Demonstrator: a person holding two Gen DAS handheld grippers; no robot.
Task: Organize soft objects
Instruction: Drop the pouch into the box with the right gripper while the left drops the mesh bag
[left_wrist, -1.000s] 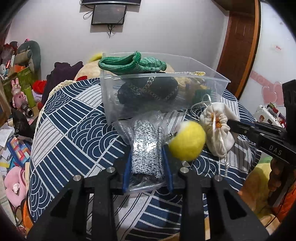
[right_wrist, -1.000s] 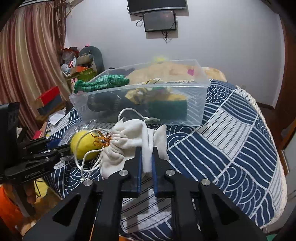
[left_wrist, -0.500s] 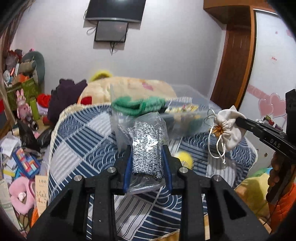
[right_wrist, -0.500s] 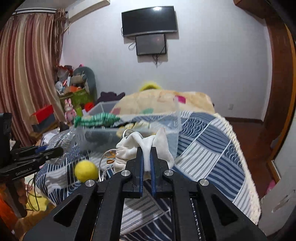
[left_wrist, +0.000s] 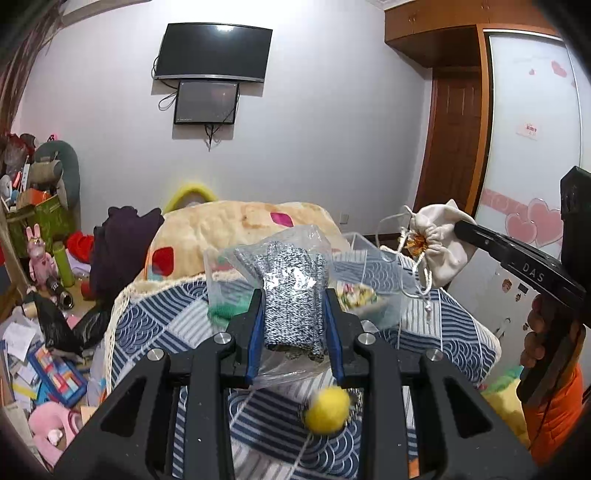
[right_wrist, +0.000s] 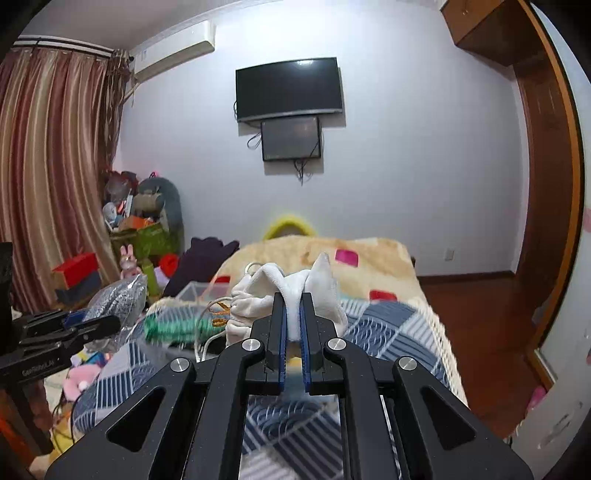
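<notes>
The bin (left_wrist: 364, 248) is mostly hidden behind the bagged cloth (left_wrist: 291, 295). In the right view the green rope (right_wrist: 166, 325) and bin edge (right_wrist: 195, 290) are blurred. The ball (left_wrist: 327, 409) is partly covered by the left fingers (left_wrist: 334, 328).

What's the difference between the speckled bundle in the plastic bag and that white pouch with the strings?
The bagged gray knit item is speckled black and white and sealed in clear plastic; the white drawstring pouch is plain cream cloth, bare, cinched with cords and a gold ornament. The knit item fills a wide gap between the left gripper's fingers, while the pouch is pinched thin by the right gripper. Both are soft and held up above the patterned bed.
</notes>
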